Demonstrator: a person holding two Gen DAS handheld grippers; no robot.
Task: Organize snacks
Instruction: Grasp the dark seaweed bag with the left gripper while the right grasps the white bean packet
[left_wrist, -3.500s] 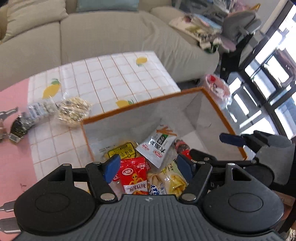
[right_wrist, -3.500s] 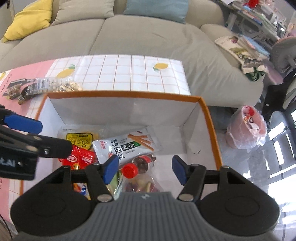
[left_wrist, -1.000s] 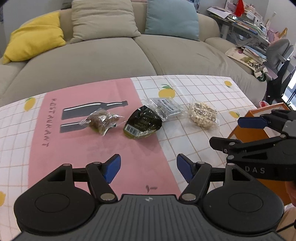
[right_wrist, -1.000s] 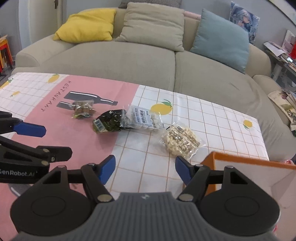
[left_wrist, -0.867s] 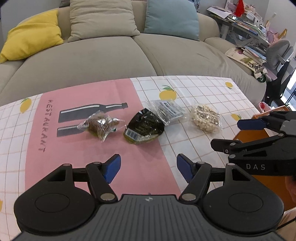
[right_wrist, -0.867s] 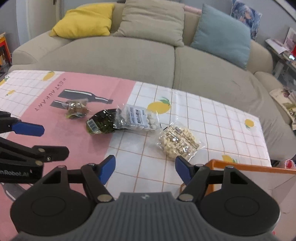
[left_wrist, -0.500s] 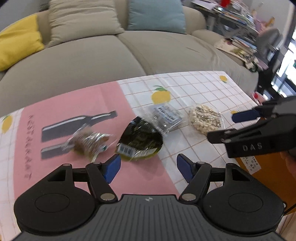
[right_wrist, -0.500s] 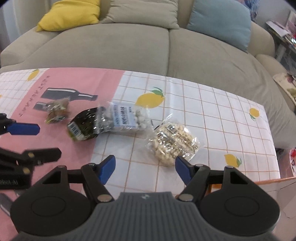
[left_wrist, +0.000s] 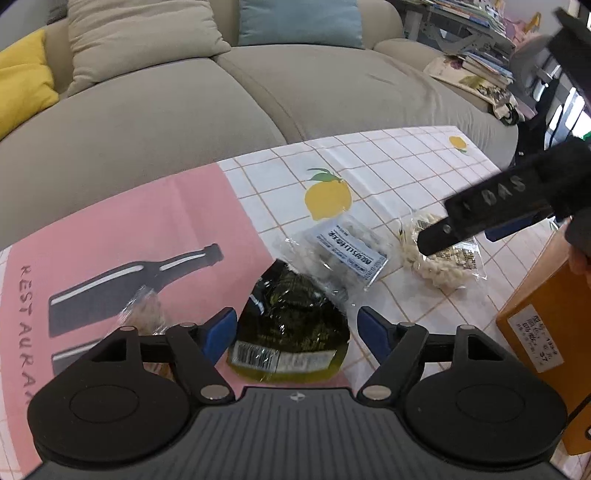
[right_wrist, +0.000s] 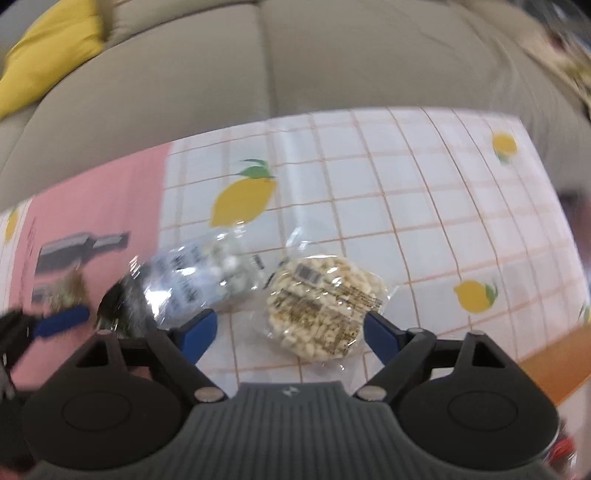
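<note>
We are holding the left gripper over the dark green packet, which is lying between its fingers; they are opening and not touching it. The right gripper is also opening, with the pale puffed snack bag between its fingers, not pressed. The clear labelled bag is lying between both packets on the surface, left of the orange box.

Four snack packets lay flat in a row — brown bits, dark green pack, white candies, pale puffs.
</note>
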